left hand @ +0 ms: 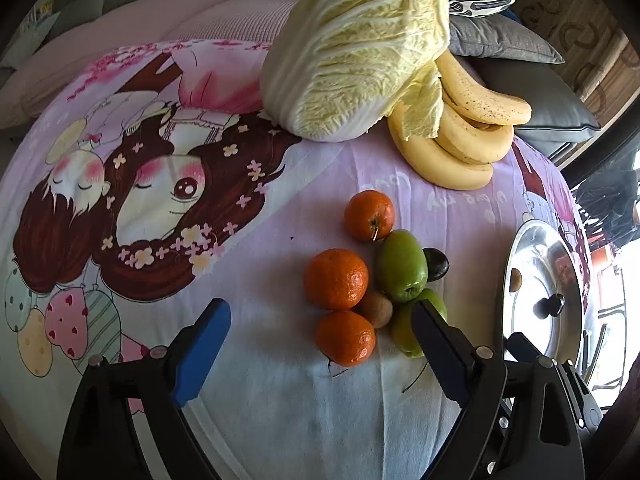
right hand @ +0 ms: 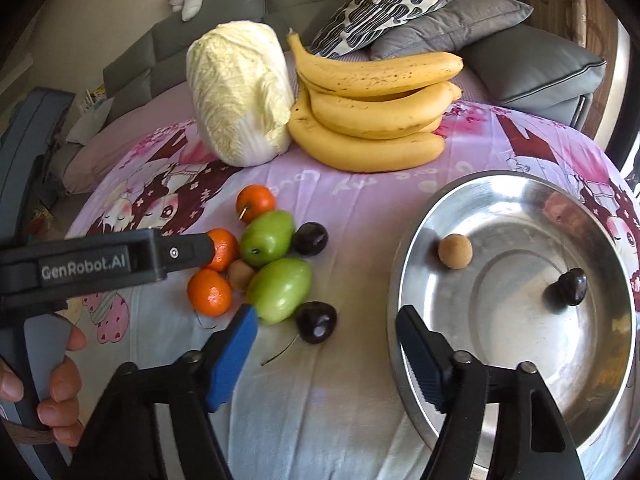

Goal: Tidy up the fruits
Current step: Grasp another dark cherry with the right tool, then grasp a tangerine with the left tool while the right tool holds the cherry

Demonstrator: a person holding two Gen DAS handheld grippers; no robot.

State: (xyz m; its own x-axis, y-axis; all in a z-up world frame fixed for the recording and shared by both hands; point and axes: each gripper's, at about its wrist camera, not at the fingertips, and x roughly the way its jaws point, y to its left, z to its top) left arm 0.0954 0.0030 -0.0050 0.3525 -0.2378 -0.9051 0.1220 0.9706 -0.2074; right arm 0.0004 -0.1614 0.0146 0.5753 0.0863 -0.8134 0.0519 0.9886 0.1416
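A pile of fruit lies on the pink cartoon bedsheet: three oranges (left hand: pixel 337 279), two green fruits (left hand: pixel 401 266), a small brown longan (left hand: pixel 376 308) and dark cherries (right hand: pixel 316 322). My left gripper (left hand: pixel 320 312) hangs open over the pile, with the nearest orange (left hand: pixel 346 338) between its blue pads and untouched. My right gripper (right hand: pixel 326 316) is open just right of the pile; a cherry shows between its fingers without contact. The steel bowl (right hand: pixel 404 248) at the right holds one longan (right hand: pixel 455 251) and one cherry (right hand: pixel 568 286).
A napa cabbage (right hand: pixel 240 92) and a bunch of bananas (right hand: pixel 372 108) lie at the back of the sheet. Grey and patterned cushions (right hand: pixel 532 68) sit behind them. A hand (right hand: pixel 60 380) holds the left gripper's handle at the left edge.
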